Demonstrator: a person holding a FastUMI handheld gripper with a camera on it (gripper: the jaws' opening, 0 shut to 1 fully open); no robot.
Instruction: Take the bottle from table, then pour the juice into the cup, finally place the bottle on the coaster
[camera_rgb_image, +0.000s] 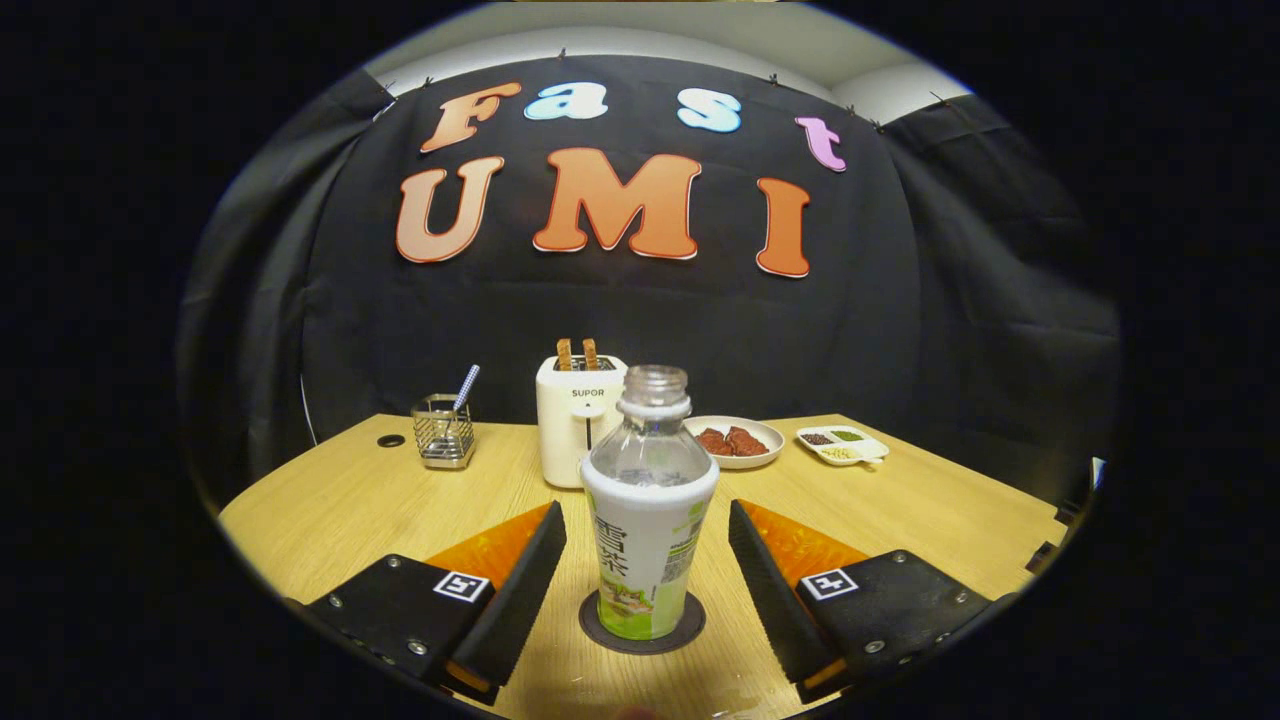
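tongs (647, 575) open around bottle (648, 520) on coaster (641, 630), before "supor" toaster (578, 420)

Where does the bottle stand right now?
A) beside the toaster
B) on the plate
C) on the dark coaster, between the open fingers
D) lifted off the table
C: the bottle stands upright on the coaster, with the gripper open around it, neither finger touching.

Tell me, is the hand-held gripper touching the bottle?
Apart. In the gripper view, bare table shows between each finger of the open hand-held gripper and the bottle, which stands on the coaster.
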